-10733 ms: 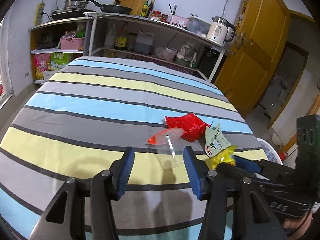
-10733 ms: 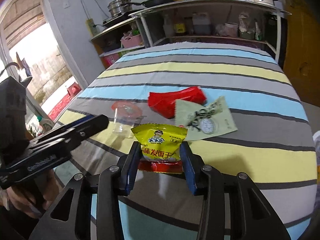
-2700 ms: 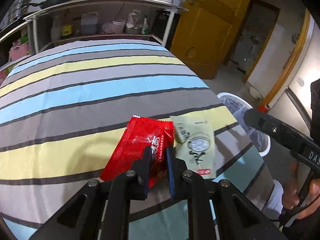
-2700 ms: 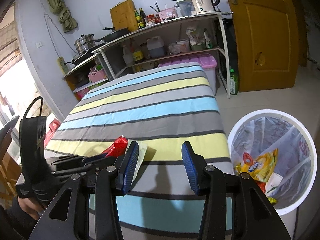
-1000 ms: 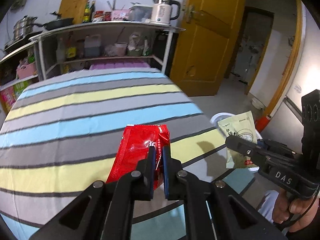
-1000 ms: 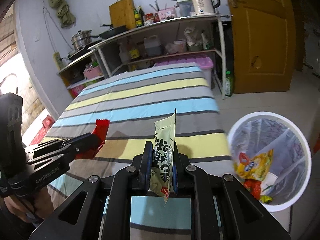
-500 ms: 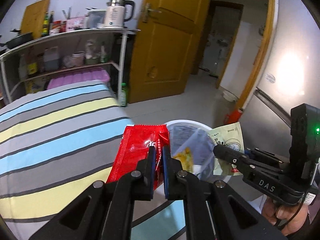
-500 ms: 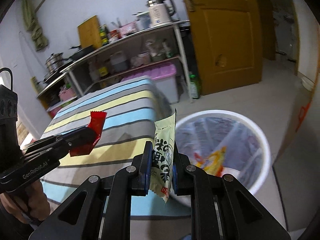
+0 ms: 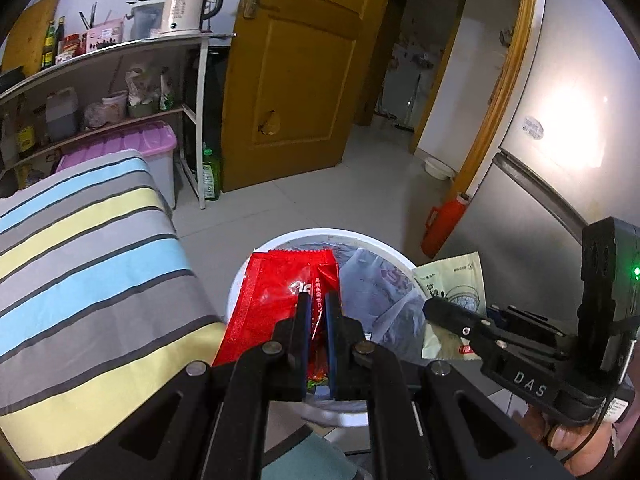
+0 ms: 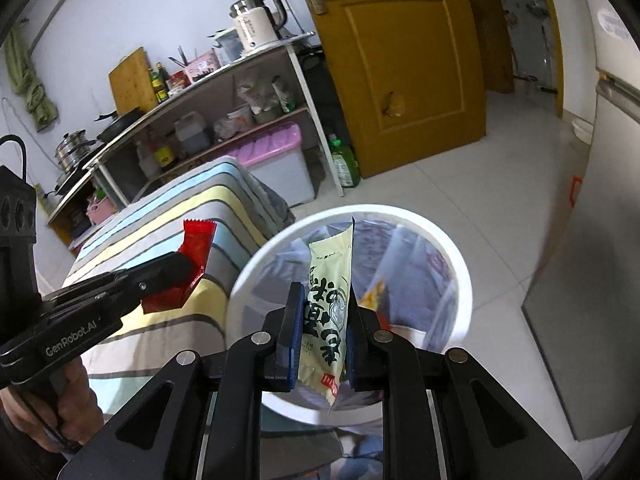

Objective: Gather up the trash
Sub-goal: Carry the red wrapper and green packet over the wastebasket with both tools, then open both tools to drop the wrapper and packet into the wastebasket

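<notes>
My left gripper [image 9: 316, 300] is shut on a red snack wrapper [image 9: 276, 292] and holds it over the near edge of the white trash bin [image 9: 360, 240]. My right gripper [image 10: 323, 292] is shut on a pale green packet [image 10: 330, 288] and holds it upright above the same bin [image 10: 460, 264]. The bin is lined with a clear bag and holds yellow and red trash [image 10: 372, 296]. The green packet [image 9: 452, 284] also shows in the left wrist view, right of the bin. The red wrapper [image 10: 192, 264] shows left in the right wrist view.
The striped table [image 9: 88, 248] lies left of the bin. A shelf rack [image 9: 120, 92] with a kettle and a lilac storage box [image 9: 152, 148] stands behind. A yellow door [image 9: 288, 72], a grey fridge [image 9: 560, 168] and a red bottle [image 9: 444, 220] flank the tiled floor.
Both grippers have swung right from the table towards the bin, each still holding its wrapper. The bin now lies directly below them and looks nearer.
</notes>
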A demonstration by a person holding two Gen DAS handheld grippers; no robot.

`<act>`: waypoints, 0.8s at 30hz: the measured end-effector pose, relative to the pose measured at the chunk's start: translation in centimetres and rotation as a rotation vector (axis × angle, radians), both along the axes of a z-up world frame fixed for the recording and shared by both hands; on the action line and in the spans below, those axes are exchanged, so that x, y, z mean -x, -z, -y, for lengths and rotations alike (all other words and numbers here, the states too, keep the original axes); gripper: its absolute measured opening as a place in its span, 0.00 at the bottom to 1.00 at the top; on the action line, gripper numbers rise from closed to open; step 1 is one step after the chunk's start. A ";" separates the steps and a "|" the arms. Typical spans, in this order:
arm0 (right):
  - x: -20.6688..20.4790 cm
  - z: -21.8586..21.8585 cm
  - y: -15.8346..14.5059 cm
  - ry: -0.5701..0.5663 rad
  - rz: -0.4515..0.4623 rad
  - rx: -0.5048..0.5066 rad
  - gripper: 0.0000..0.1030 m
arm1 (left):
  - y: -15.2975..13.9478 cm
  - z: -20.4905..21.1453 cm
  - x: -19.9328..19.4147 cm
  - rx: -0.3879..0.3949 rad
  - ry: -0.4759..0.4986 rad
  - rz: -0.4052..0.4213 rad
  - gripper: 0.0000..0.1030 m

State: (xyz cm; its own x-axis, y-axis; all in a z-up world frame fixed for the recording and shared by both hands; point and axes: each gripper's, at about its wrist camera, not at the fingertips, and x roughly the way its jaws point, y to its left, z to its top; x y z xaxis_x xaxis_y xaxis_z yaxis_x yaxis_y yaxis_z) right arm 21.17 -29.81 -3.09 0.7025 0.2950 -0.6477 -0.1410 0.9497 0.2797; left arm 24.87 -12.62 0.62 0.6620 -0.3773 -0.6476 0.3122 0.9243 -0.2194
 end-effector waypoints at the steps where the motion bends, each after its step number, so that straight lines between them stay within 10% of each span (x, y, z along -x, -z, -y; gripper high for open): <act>1: -0.1 0.2 0.2 0.004 -0.004 0.001 0.19 | 0.1 0.2 -0.2 -0.001 0.002 -0.002 0.07; 24: 1.3 -0.2 -0.8 -0.004 0.043 0.033 0.36 | -0.4 -0.7 0.3 0.028 -0.014 0.007 0.08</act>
